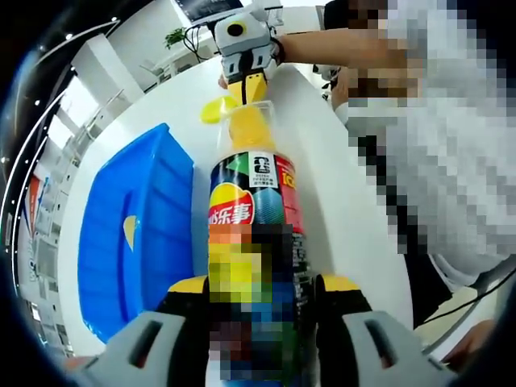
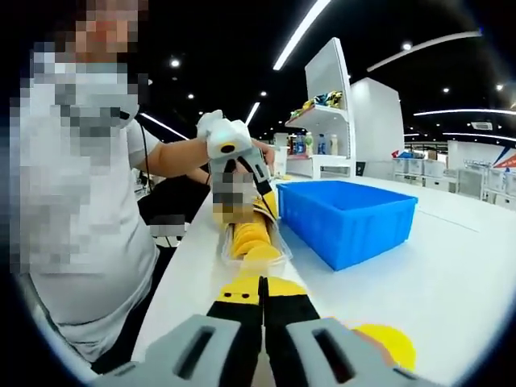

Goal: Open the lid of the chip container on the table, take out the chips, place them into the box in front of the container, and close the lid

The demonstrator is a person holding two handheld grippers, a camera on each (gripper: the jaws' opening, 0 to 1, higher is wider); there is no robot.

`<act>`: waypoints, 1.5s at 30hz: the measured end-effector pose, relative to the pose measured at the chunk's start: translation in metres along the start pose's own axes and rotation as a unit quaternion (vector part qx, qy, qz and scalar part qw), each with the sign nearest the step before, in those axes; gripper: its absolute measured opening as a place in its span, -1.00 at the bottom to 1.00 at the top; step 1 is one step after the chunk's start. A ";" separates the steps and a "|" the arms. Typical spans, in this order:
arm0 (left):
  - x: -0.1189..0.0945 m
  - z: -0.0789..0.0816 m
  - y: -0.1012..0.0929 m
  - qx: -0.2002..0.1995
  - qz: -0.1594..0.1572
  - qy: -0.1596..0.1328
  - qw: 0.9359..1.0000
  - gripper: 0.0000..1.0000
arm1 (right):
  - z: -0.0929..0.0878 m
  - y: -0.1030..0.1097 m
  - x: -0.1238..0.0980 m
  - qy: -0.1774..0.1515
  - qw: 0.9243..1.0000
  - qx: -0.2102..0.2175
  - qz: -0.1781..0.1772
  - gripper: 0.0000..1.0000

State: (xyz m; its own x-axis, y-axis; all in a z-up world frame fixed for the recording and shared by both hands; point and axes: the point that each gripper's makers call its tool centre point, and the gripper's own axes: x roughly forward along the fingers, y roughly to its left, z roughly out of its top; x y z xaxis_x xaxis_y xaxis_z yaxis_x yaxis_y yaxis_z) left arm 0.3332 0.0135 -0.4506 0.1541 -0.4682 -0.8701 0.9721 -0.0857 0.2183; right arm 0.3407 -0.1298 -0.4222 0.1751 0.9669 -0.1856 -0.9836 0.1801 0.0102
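Note:
The chip can [image 1: 254, 201] lies on its side on the white table [image 1: 339, 185], and my left gripper [image 1: 262, 286] is shut around its body. A clear tray of yellow chips [image 1: 248, 125] sticks out of the can's far mouth. My right gripper [image 1: 246, 85] is shut on the tray's outer end. In the right gripper view the jaws of that right gripper [image 2: 262, 289] stand together at the tray [image 2: 254, 246], with the left gripper [image 2: 242, 181] on the can behind it. The yellow lid [image 1: 214, 109] [image 2: 389, 343] lies loose on the table. The blue box [image 1: 137, 234] [image 2: 347, 218] stands beside the can.
One chip [image 1: 129, 230] lies inside the blue box. A person in a white shirt [image 1: 451, 161] stands along the table's edge next to the can. White shelves [image 2: 334, 105] rise beyond the table.

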 end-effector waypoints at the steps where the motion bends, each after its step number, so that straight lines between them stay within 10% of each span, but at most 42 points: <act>1: 0.000 0.000 0.000 0.000 0.000 -0.001 1.000 0.03 | 0.002 0.002 0.001 -0.005 1.000 -0.001 0.005 -0.98; 45: 0.000 0.000 0.000 0.001 0.011 -0.005 1.000 0.03 | 0.015 0.019 0.069 -0.015 0.998 -0.004 0.062 -0.98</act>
State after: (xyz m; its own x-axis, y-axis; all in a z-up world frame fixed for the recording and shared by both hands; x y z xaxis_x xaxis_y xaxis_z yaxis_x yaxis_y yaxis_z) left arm 0.3331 0.0137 -0.4505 0.1743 -0.4783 -0.8607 0.9681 -0.0767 0.2386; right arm 0.3344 -0.0572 -0.4204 0.0525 0.9866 -0.1547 -0.9981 0.0567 0.0227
